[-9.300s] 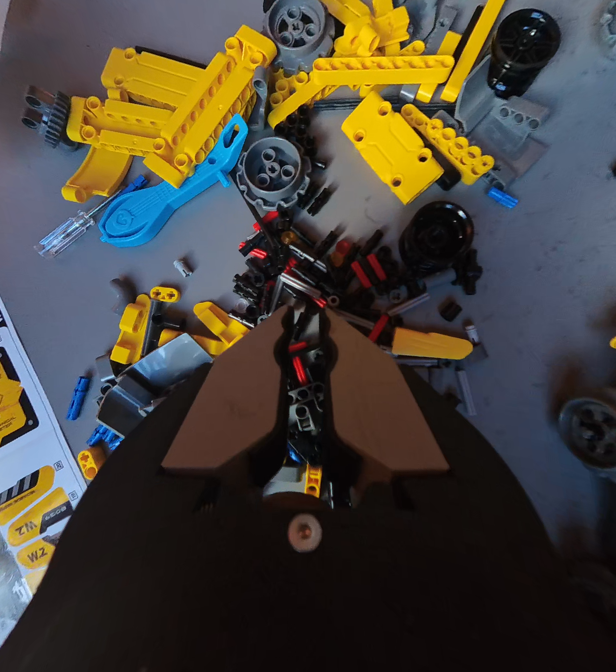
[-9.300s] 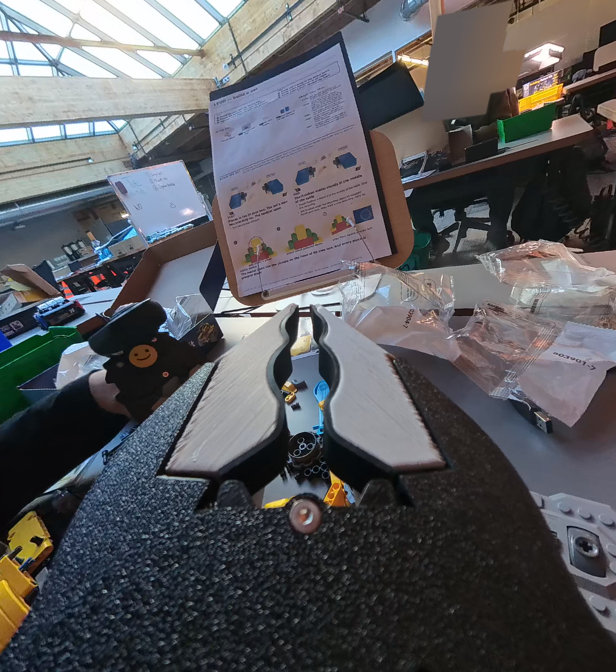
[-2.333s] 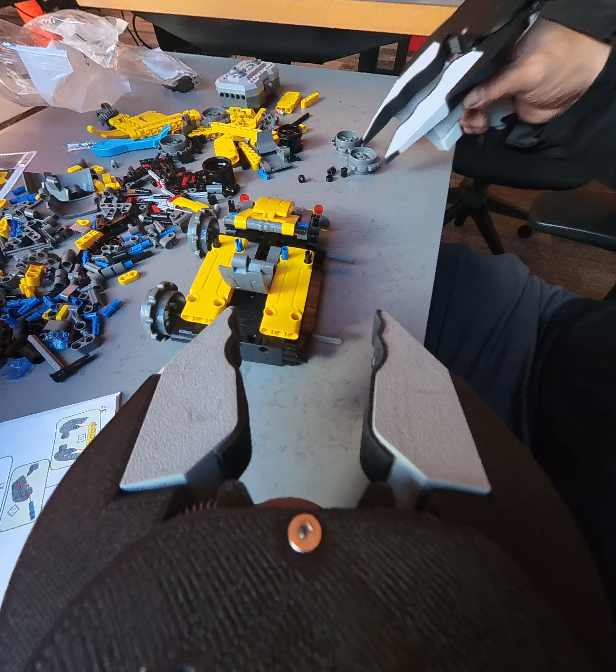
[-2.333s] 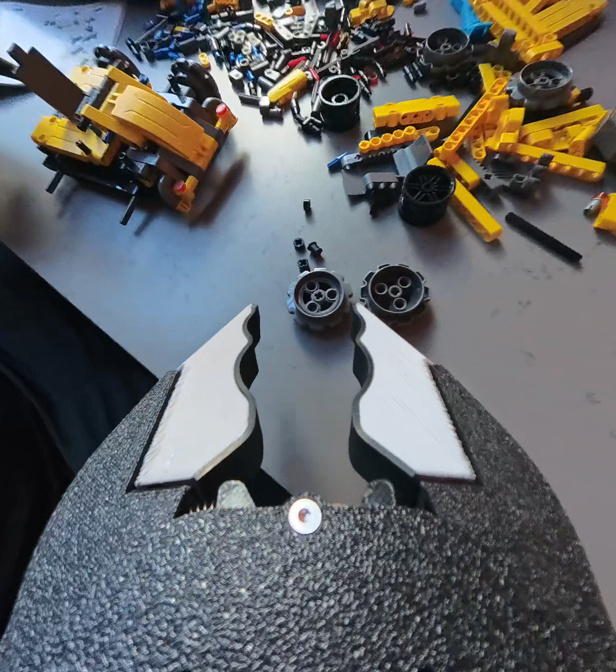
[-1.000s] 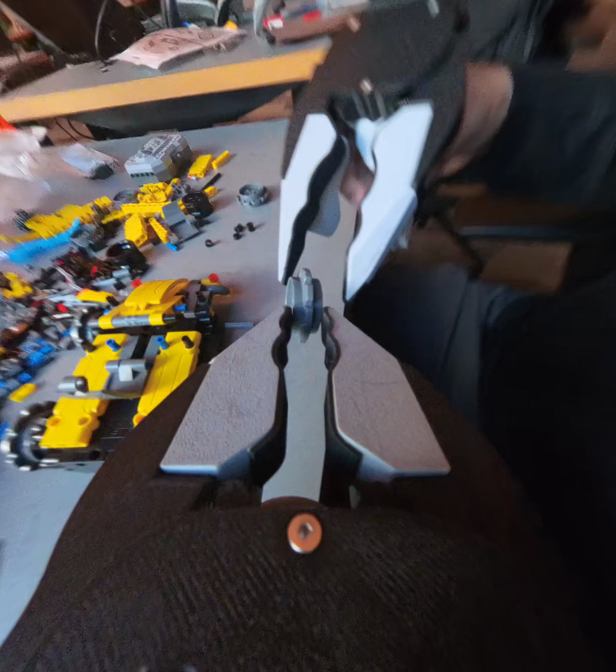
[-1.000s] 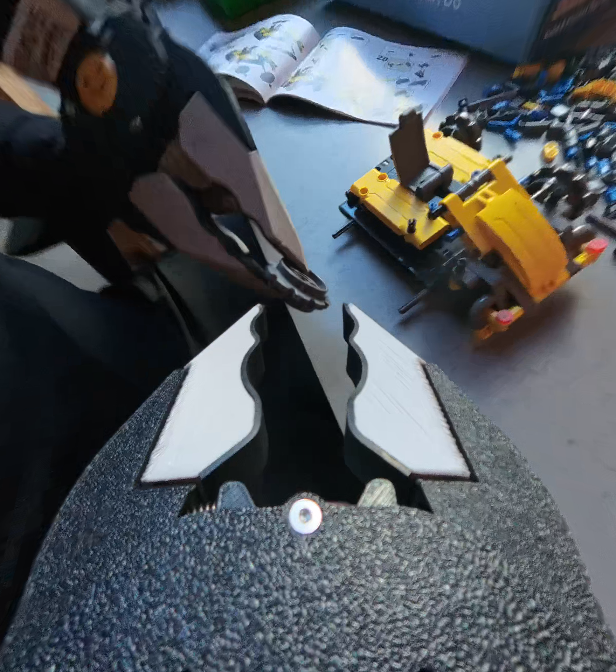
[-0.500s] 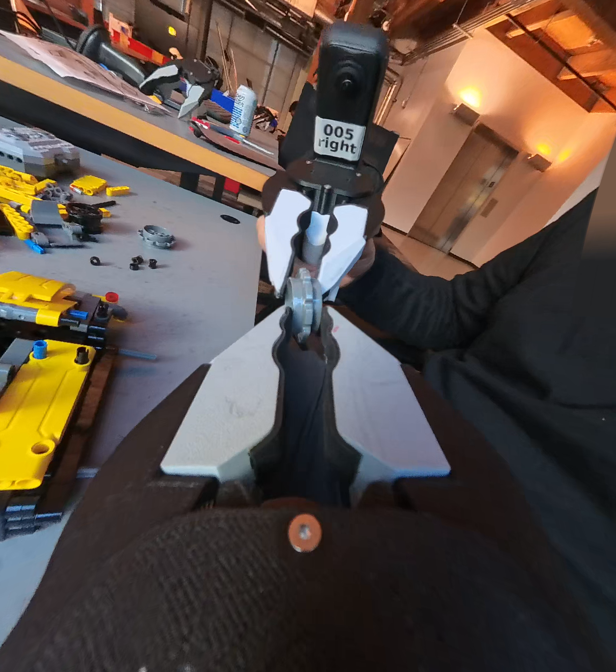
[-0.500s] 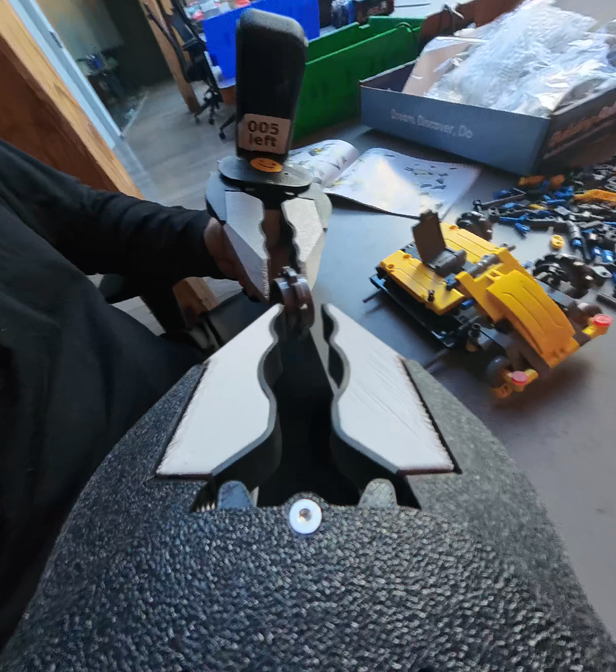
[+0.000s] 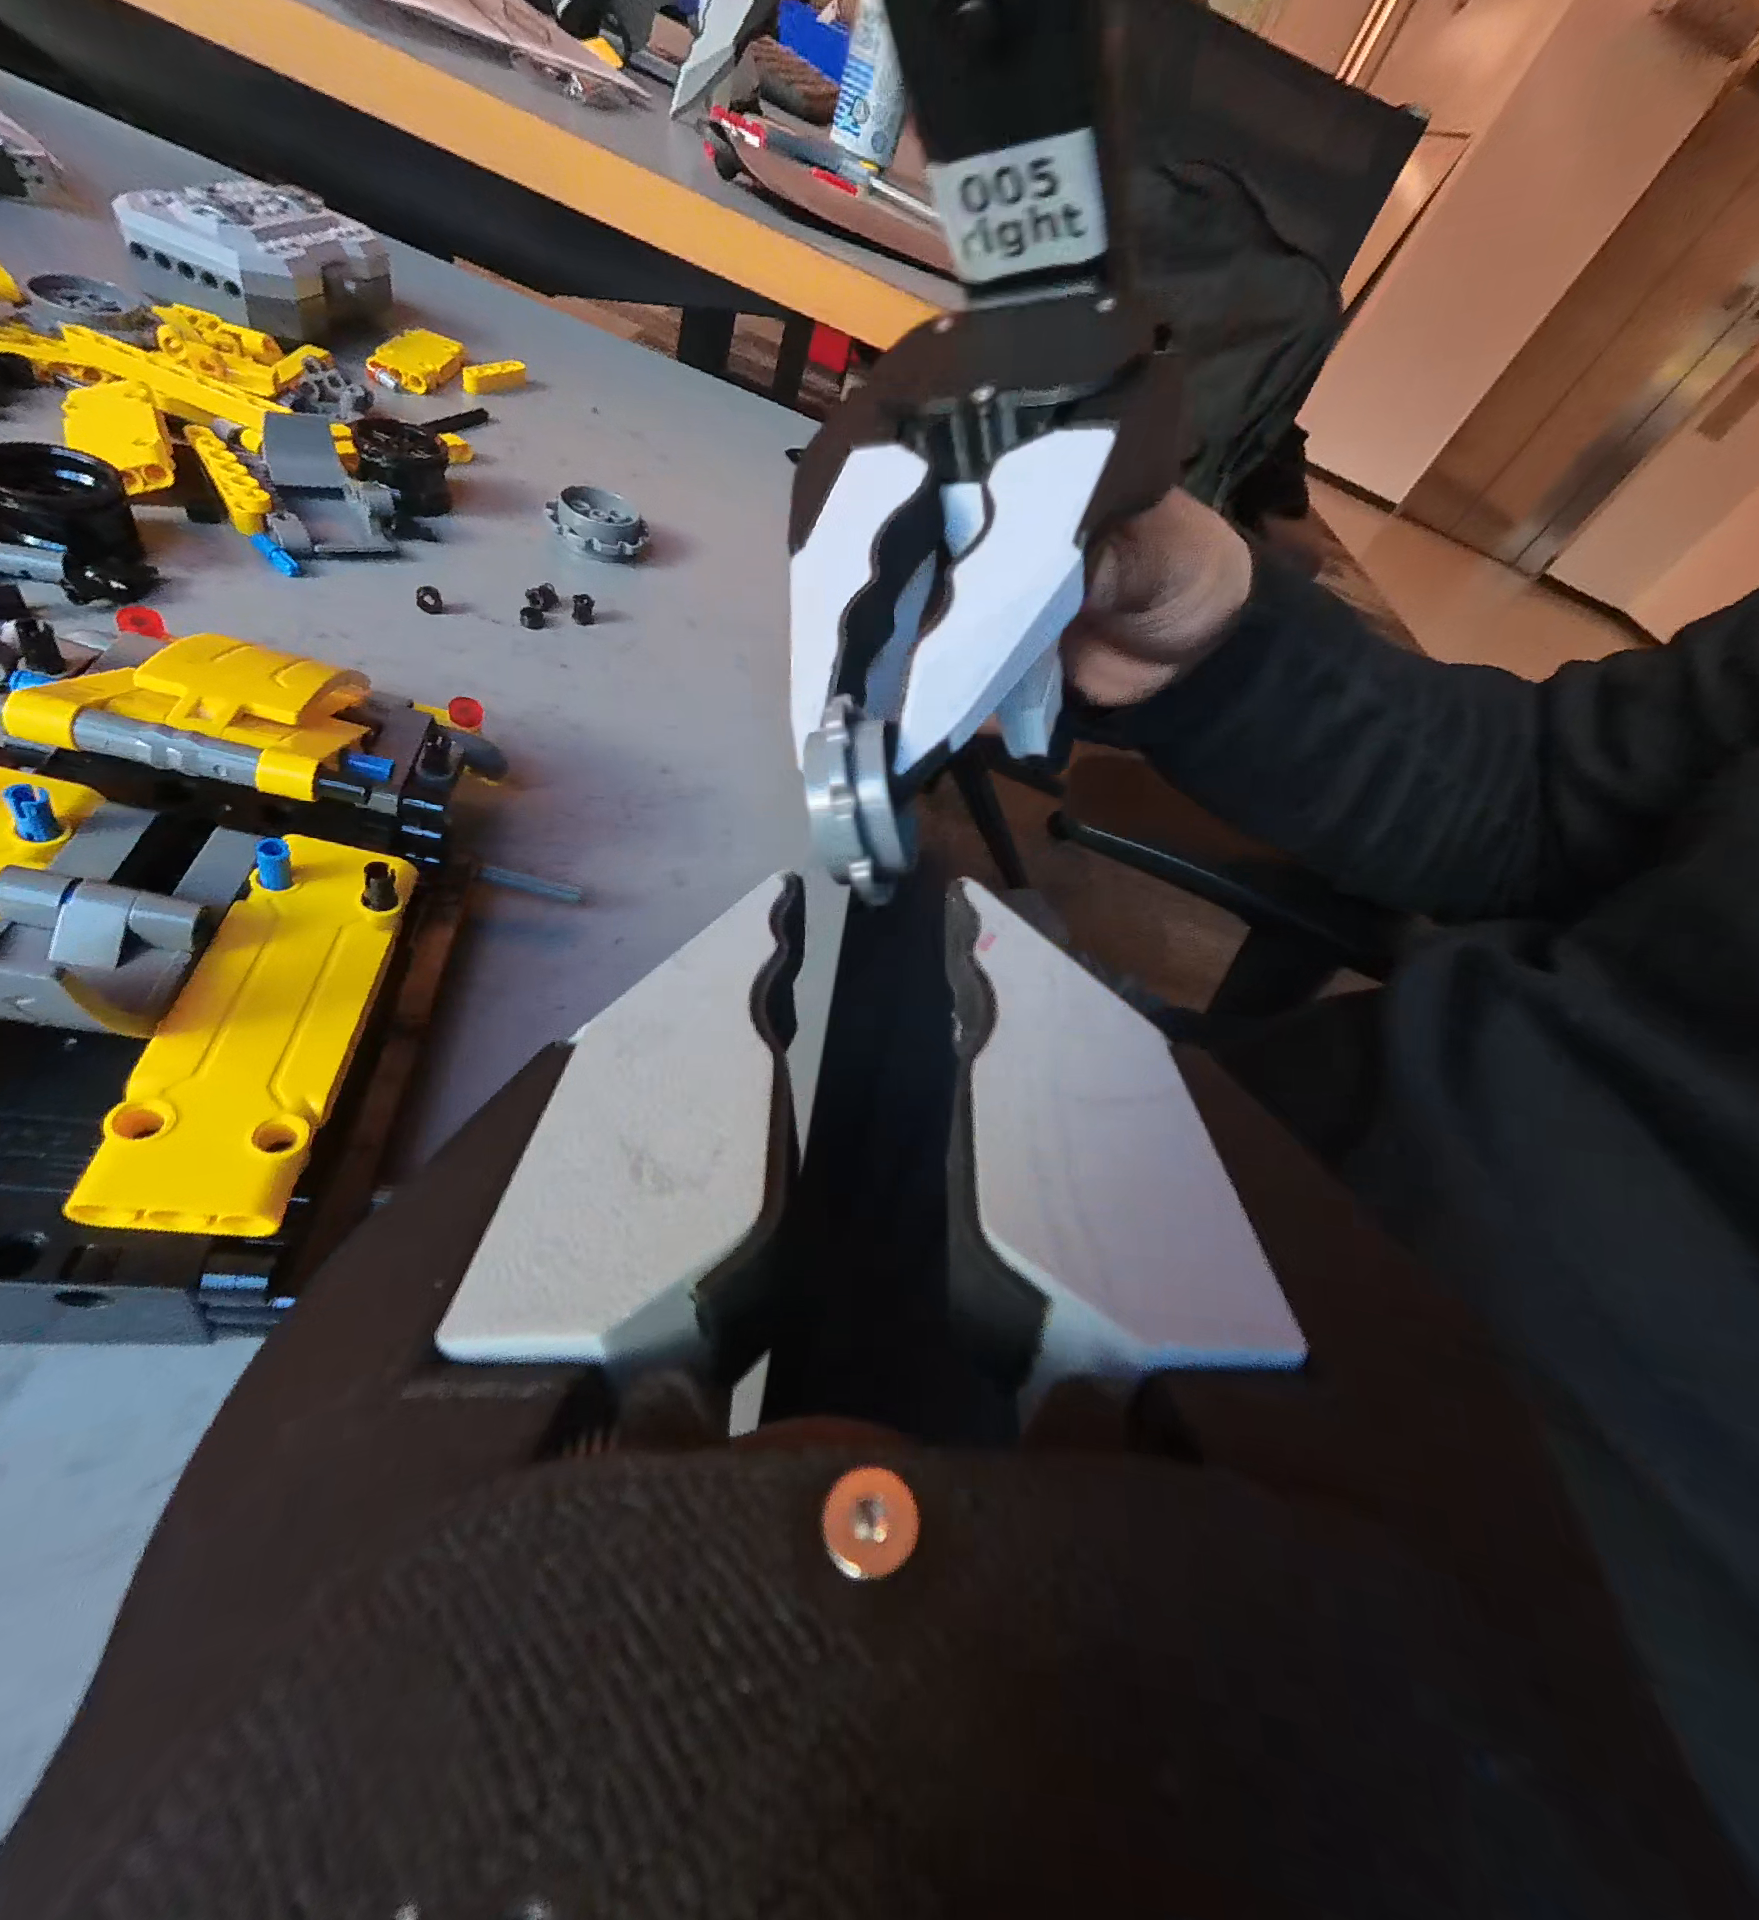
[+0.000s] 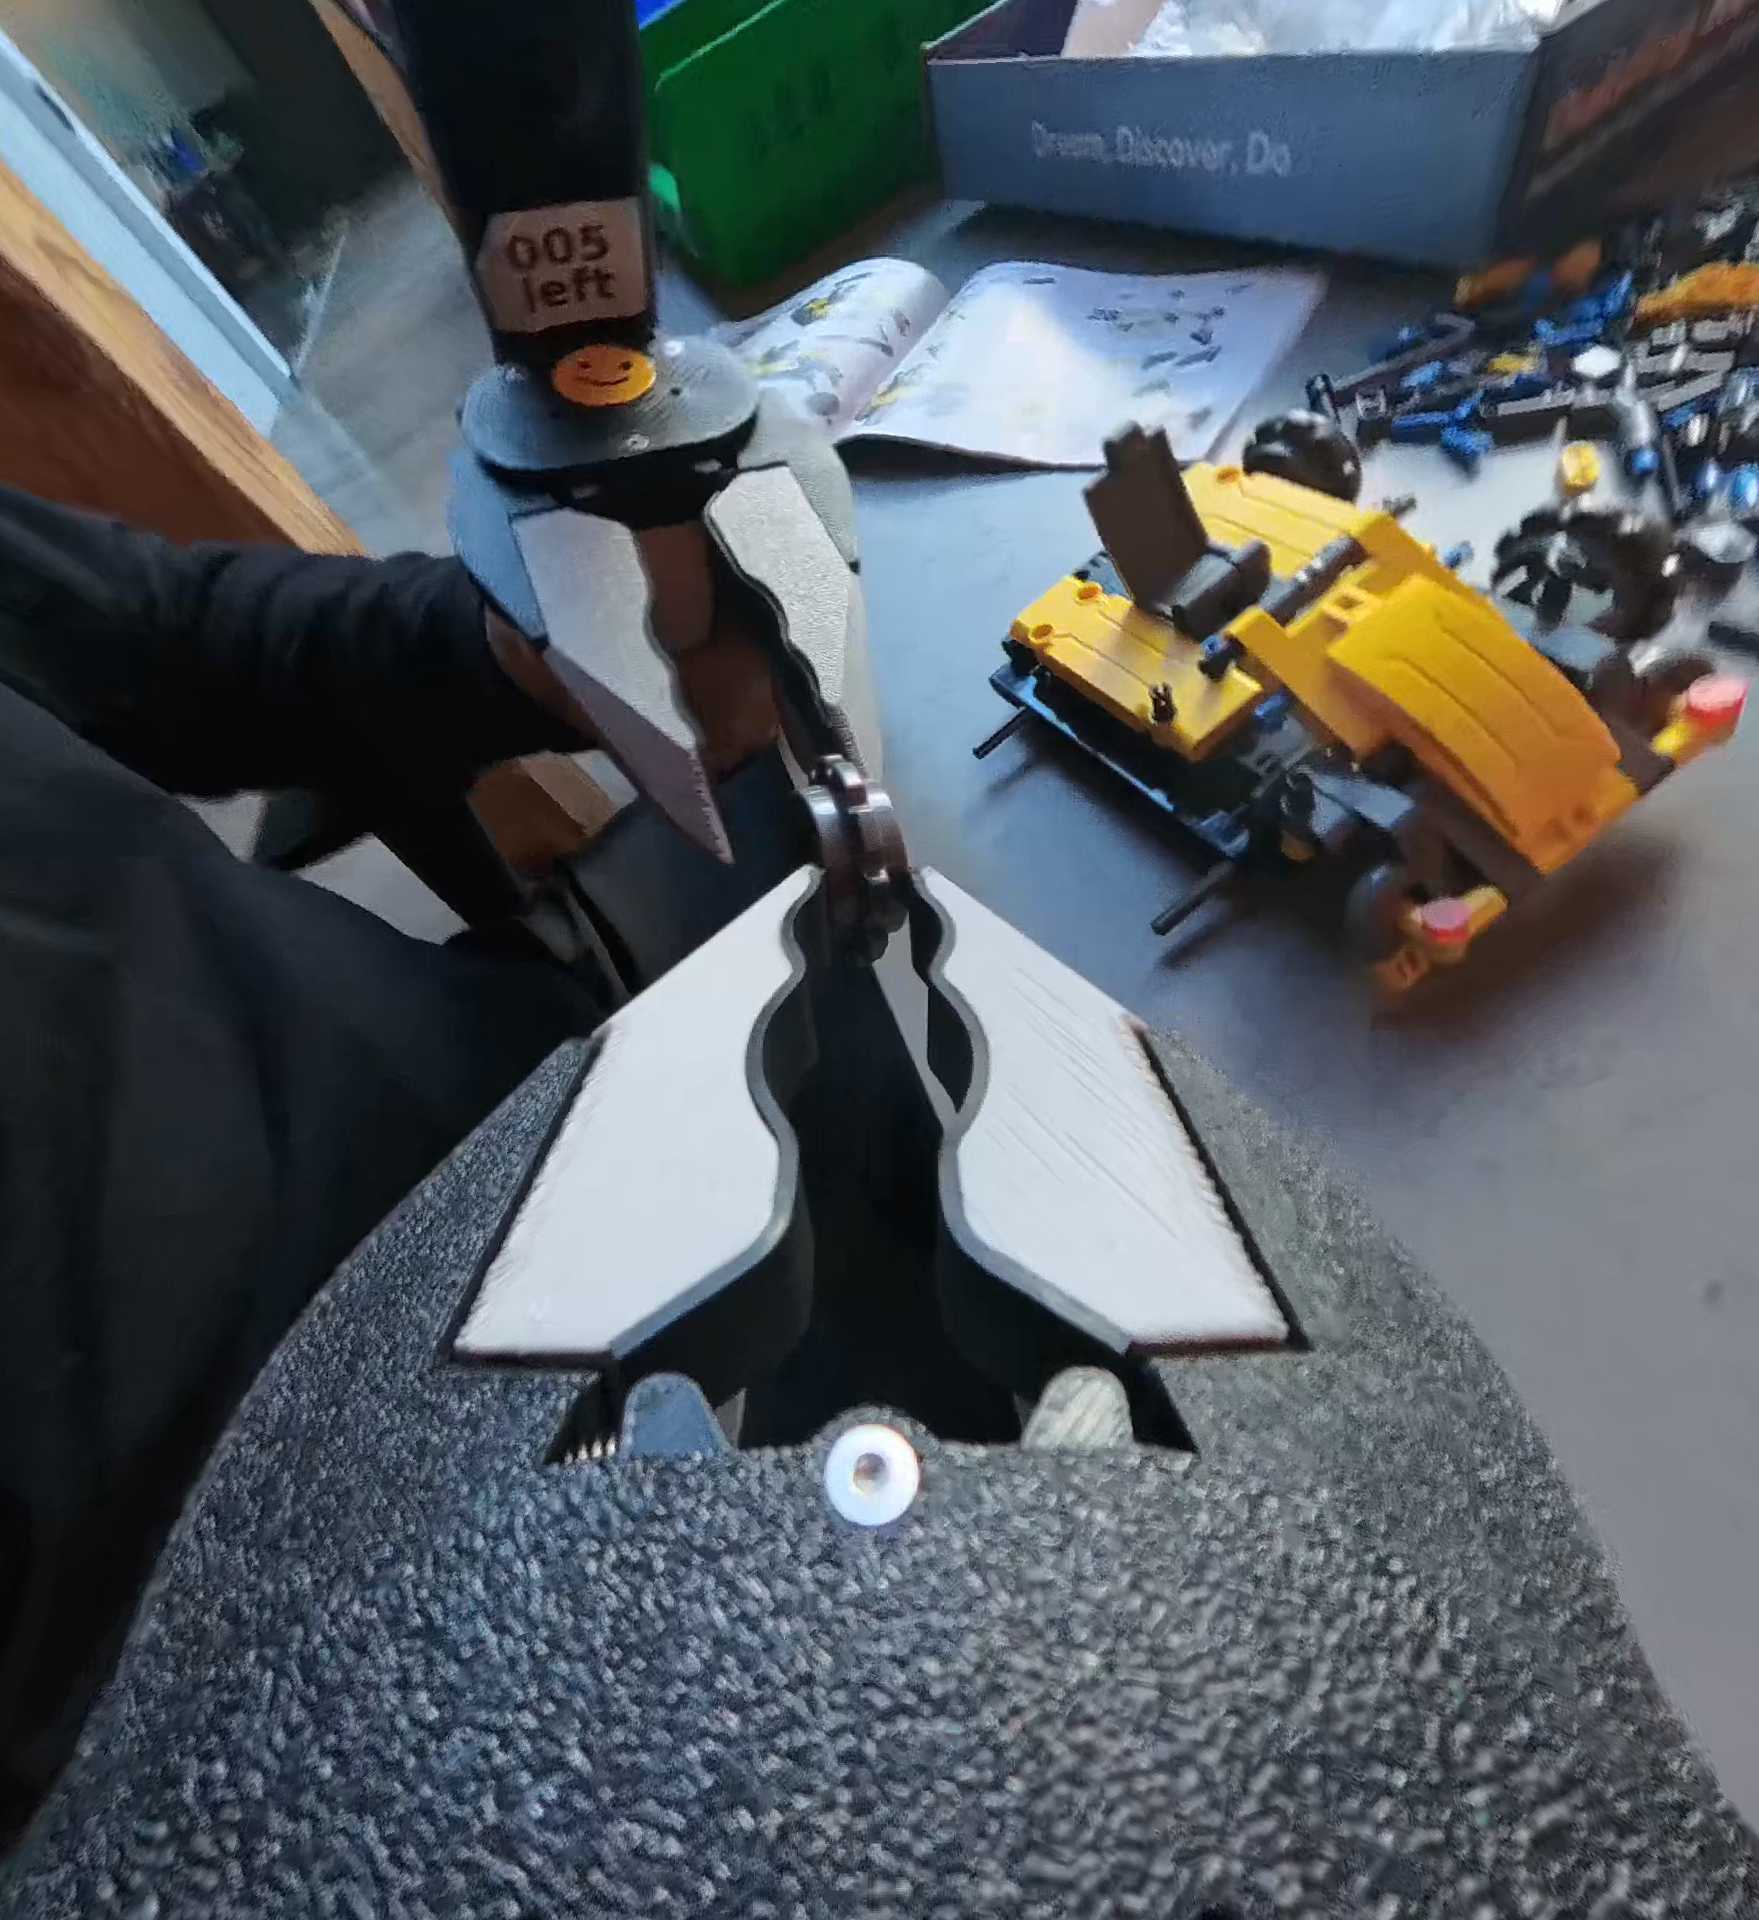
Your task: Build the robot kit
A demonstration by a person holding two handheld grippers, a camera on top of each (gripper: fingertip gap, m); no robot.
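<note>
L claw (image 9: 875, 904) parted; R claw (image 10: 862, 899) pinched

Grey table (image 9: 646, 665) carries a half-built yellow and black brick vehicle (image 9: 158, 935), also seen at (image 10: 1353, 707), with blue pins and a grey seat part. Loose grey wheel hub (image 9: 596, 522) lies near three small black connectors (image 9: 542, 608). Heap of yellow beams (image 9: 158, 384) and grey motor block (image 9: 251, 255) farther back. Open instruction booklet (image 10: 1041, 353), blue-grey cardboard box (image 10: 1228, 156), green bin (image 10: 781, 135), scattered blue and black small parts (image 10: 1633, 343).
</note>
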